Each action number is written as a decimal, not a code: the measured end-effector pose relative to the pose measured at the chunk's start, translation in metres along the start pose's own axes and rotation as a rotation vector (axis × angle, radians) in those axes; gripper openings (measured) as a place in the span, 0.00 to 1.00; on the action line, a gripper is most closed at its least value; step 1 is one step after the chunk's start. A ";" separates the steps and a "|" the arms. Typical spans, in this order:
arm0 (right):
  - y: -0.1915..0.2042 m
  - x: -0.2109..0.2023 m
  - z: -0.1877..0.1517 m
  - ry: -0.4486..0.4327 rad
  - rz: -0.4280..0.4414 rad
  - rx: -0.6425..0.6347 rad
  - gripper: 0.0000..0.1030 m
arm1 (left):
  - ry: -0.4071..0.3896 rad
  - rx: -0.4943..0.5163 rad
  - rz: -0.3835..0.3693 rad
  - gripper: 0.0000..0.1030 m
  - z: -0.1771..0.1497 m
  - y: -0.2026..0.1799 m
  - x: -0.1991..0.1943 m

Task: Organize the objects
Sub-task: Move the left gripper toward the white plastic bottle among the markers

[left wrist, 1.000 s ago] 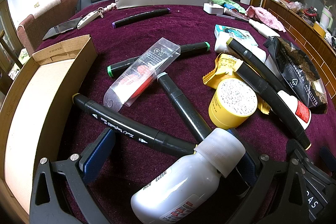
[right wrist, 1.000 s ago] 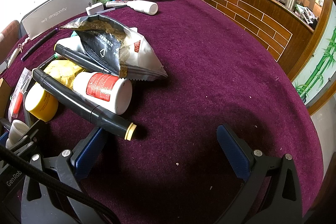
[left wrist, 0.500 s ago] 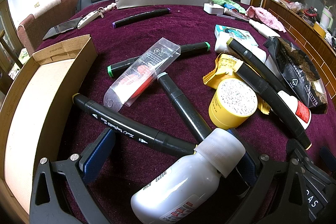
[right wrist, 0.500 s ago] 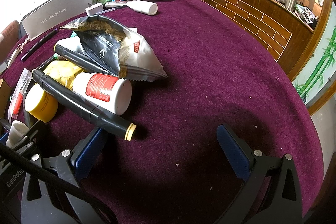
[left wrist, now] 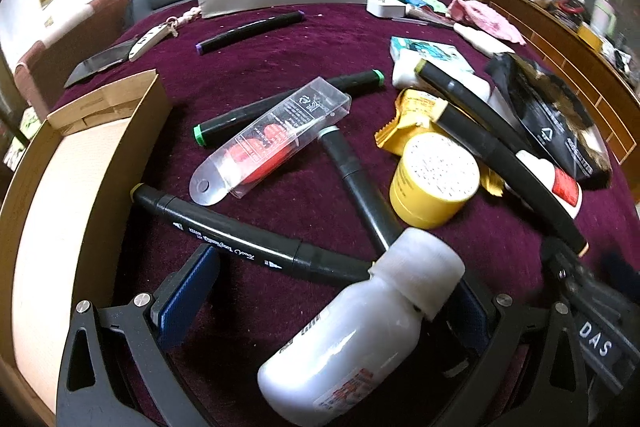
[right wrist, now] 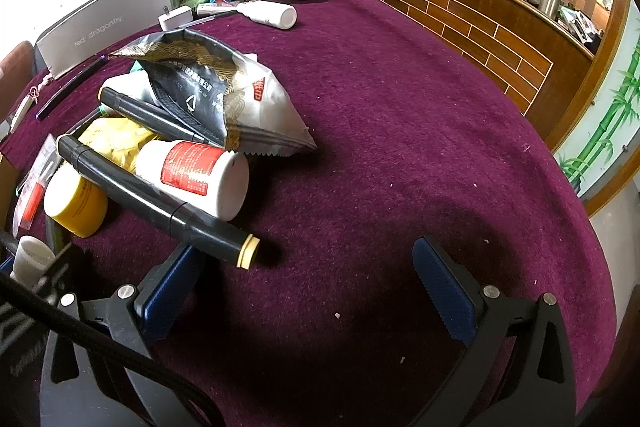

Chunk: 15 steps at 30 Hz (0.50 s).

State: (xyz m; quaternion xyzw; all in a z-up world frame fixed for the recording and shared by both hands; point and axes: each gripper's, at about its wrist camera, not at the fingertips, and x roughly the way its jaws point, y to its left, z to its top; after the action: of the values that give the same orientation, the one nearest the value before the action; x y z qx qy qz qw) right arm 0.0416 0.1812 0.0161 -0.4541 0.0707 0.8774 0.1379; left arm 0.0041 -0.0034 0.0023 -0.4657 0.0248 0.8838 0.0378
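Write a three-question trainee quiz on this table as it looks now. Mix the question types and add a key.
1. True or false: the right gripper is closed on a marker.
2. Multiple choice: what lies between the fingers of the left gripper? A) yellow jar B) white bottle C) snack bag
3. Fill in: the clear plastic package rests across the marker with the ____ end cap.

Key
1. False: its jaws are spread wide with only purple cloth between them.
2. B: the white bottle lies tilted between the open fingers, cap pointing away.
3. Green: it lies over the green-capped marker.
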 end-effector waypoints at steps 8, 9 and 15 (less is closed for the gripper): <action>-0.004 0.000 0.001 0.068 0.092 -0.105 1.00 | 0.023 0.051 -0.013 0.99 -0.006 -0.003 -0.005; -0.005 0.000 0.002 0.084 0.101 -0.110 1.00 | 0.014 0.050 -0.001 0.99 -0.008 -0.004 -0.006; -0.005 0.000 -0.001 0.064 0.092 -0.118 1.00 | 0.070 0.066 -0.086 0.98 -0.017 0.003 -0.018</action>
State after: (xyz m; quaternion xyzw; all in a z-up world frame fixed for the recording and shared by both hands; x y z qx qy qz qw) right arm 0.0440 0.1860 0.0158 -0.4854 0.0439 0.8705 0.0682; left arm 0.0278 -0.0086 0.0081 -0.4954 0.0350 0.8633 0.0900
